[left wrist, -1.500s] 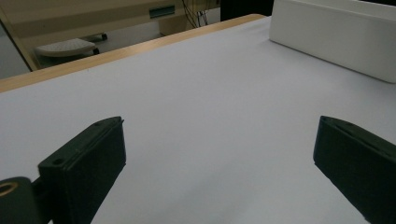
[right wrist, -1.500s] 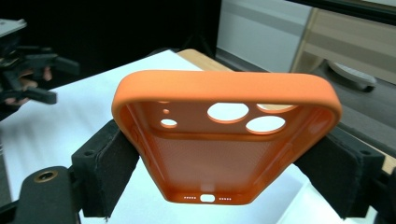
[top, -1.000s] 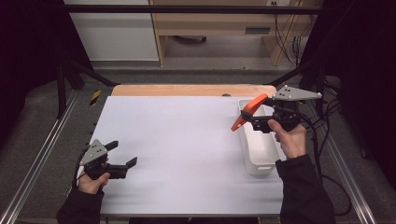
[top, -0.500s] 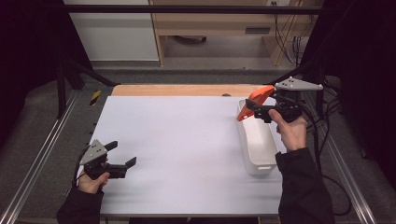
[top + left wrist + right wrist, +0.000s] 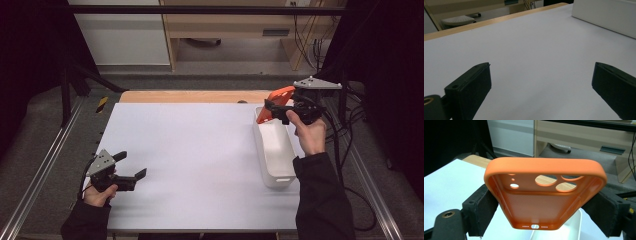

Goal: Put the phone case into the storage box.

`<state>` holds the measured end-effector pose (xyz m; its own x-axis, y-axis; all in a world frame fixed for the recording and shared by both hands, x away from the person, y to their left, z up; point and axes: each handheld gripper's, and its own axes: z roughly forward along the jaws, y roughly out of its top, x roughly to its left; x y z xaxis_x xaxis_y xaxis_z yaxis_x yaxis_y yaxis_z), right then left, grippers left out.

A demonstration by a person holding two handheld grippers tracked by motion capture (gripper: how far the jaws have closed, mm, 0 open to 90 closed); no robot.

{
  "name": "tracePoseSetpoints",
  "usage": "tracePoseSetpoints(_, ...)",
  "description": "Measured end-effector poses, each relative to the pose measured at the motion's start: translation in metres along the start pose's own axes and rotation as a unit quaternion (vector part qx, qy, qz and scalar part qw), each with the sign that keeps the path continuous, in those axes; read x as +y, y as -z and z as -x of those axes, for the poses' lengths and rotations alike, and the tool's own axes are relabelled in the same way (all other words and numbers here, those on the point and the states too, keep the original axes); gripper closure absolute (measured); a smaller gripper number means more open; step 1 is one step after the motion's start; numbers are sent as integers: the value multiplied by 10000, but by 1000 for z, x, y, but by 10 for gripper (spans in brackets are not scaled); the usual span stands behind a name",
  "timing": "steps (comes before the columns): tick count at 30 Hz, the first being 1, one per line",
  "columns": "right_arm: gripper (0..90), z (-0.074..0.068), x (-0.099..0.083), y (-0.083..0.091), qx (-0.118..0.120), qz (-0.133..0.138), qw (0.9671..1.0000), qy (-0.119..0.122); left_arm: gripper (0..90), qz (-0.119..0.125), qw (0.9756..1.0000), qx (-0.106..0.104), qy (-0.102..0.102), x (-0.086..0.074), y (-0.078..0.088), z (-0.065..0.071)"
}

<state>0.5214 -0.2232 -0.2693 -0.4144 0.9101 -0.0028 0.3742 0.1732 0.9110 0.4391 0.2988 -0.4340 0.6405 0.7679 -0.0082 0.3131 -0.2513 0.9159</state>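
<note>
White table: orange phone case in right gripper, now farther back.

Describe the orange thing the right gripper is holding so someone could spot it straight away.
Start at the white table and find the long white tray along its right side. Over the tray's far end, the right gripper clamps an orange phone case, the one bright-coloured item, with round camera cutouts.
</note>
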Motion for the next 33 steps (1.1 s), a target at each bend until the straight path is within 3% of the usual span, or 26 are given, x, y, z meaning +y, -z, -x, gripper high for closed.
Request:
tracePoseSetpoints(15,161,9,2,-26,-511,-191,9984,-147,20,-37,10000,-30,-38,-1,-2,0)
tracePoseSetpoints(33,160,22,-2,-57,-831,-427,9948,-417,20,-52,10000,-67,-31,-1,-3,-1)
